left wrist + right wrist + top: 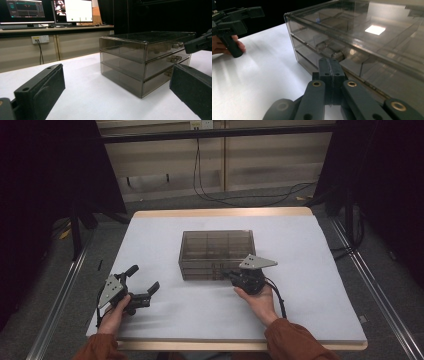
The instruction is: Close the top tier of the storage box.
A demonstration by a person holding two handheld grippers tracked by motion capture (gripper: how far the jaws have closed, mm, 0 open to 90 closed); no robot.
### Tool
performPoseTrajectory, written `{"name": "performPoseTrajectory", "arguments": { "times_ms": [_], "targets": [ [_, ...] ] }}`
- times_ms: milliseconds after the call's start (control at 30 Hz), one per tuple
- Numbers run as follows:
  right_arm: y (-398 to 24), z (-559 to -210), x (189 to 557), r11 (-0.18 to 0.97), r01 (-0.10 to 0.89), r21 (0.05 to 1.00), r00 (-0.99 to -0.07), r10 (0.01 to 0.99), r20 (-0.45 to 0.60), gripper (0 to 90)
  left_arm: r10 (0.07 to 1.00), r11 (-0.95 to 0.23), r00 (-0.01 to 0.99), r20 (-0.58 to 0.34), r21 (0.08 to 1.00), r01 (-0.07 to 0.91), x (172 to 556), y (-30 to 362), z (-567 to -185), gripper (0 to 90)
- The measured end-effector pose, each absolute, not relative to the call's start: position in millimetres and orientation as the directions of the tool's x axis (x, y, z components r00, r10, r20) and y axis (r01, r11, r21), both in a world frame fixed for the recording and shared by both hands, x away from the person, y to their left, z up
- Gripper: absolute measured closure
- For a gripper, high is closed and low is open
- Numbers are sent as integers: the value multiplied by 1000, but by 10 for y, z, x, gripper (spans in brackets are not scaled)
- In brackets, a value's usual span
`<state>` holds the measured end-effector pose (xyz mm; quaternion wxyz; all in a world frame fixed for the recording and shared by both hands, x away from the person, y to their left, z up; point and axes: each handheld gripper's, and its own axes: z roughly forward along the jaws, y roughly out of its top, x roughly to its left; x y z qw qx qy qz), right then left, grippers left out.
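Right tongs (231, 276) meet the drawer box (216, 254); left tongs (145, 279) gape.

Wide open white-covered surface (310, 270) left, right and behind the smoky transparent three-drawer plastic box (216, 251). Only obstacle in the middle: that box. Right gripper (231, 276), jaws pressed together, hard up against the box's near drawer front. Left gripper (145, 281), jaws spread, well apart at the near left, with bare cloth between it and the box.

No readable text, label, brand or number anywhere; monitor screens (47, 11) beyond bench far edge too blurred to read.
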<state>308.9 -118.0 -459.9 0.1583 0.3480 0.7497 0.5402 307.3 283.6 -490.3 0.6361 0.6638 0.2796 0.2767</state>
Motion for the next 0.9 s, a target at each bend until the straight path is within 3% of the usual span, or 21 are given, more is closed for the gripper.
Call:
{"name": "performPoseTrajectory", "arguments": {
  "times_ms": [433, 667, 900],
  "targets": [
    [-1238, -4519, 2972, 206, 399, 894, -745, 641, 184, 611, 724, -35, 690, 12, 999, 18, 3072, 2836, -4903, 0],
    [-1347, -4458, 2840, 220, 417, 882, -720, 672, 172, 377, 724, -34, 690, 12, 999, 18, 3072, 2836, -4903, 0],
    [-1541, -4406, 2760, 205, 428, 880, -687, 707, 169, 242, 727, -37, 686, 16, 999, 16, 3069, 2839, -4903, 0]
  ]
}}
